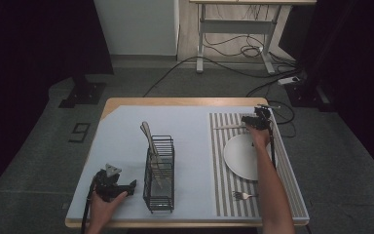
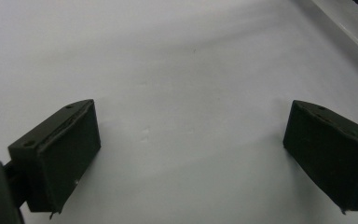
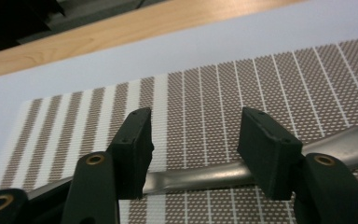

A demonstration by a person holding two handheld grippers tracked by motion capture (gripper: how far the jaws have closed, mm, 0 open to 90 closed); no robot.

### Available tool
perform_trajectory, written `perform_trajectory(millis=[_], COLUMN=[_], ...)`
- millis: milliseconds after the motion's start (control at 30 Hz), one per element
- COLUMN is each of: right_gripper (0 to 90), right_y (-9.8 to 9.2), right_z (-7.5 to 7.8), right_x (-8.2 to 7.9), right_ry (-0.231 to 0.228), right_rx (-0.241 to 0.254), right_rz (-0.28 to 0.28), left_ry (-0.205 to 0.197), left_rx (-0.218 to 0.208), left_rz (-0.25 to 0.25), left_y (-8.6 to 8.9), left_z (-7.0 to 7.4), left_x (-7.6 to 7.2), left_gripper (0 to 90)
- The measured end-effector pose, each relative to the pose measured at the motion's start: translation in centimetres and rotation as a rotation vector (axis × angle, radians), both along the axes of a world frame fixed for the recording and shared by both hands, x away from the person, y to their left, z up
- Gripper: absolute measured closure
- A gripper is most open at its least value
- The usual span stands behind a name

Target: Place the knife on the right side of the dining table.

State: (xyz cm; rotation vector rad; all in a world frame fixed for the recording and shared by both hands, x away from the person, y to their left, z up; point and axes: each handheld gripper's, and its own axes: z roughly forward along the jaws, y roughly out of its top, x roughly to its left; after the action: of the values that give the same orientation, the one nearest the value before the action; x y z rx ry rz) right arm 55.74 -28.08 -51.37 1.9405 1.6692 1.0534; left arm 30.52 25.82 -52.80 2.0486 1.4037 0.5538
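- High view: table [image 1: 126, 109] under a pale sheet, wood showing at the far edge. Work in hand reads as laying a place setting from the rack.
- Striped placemat [image 1: 282, 180] covers the right part of the table. Right gripper view gives its brown and white weave close up [image 3: 270, 88].
- White plate [image 1: 238, 156] sits on the placemat, partly behind the person's right forearm. Nothing visible on it.
- Wire cutlery rack [image 1: 159, 170], black, stands left of the placemat on the bare sheet. At least one pale long-handled utensil [image 1: 148, 136] leans out of its top; how many pieces are inside I cannot tell.
- Right gripper [image 1: 256, 120] is at the far edge of the placemat, beyond the plate. Right gripper view: jaws stand apart, straddling a metal utensil handle [image 3: 200, 179] that lies flat on the mat; pads [image 3: 265, 149] clear of the metal, no grip. High view shows that piece [image 1: 229, 127] stretching left from the gripper.
- Left gripper [image 1: 114, 187] rests near the front left, just beside the rack. Left gripper view: jaws wide apart over plain sheet, nothing between them.
- Fork [image 1: 243, 196] lies on the placemat near the front edge, below the plate.
- Progress, as judged: plate, fork and far piece are laid; rack contents not yet moved.
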Motion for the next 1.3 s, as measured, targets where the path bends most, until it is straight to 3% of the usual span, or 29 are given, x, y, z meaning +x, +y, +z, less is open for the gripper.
perform_trajectory(millis=[233, 467, 600, 933, 1100, 1300], right_gripper=[44.5, 44.4, 44.3, 44.4, 43.7, 42.3], right_y=[0.0, 0.9, 1.6, 3.5, 4.6, 6.3], right_z=[0.8, 1.8, 2.9, 5.1, 5.4, 4.9], right_x=[-1.6, -4.3, -6.5, -12.3, -15.4, -18.5], right_ry=[-0.044, -0.084, -0.121, -0.229, -0.267, -0.275], right_rx=[0.02, 0.029, 0.038, 0.118, 0.133, 0.128], right_rz=[0.057, 0.136, 0.186, 0.294, 0.36, 0.429], left_ry=[0.0, 0.0, 0.0, 0.002, 0.0, -0.001], left_rx=[0.001, -0.001, 0.0, 0.001, -0.001, 0.0], left_rz=[-0.001, 0.0, 0.0, 0.0, 0.001, 0.0], left_y=[0.0, 0.0, 0.0, 0.0, 0.0, 0.0], left_z=[0.0, 0.0, 0.0, 0.0, 0.0, 0.0], left_x=[0.0, 0.0, 0.0, 0.0, 0.0, 0.0], left_gripper=[3.2, 3.2, 3.2, 3.3, 3.3, 3.4])
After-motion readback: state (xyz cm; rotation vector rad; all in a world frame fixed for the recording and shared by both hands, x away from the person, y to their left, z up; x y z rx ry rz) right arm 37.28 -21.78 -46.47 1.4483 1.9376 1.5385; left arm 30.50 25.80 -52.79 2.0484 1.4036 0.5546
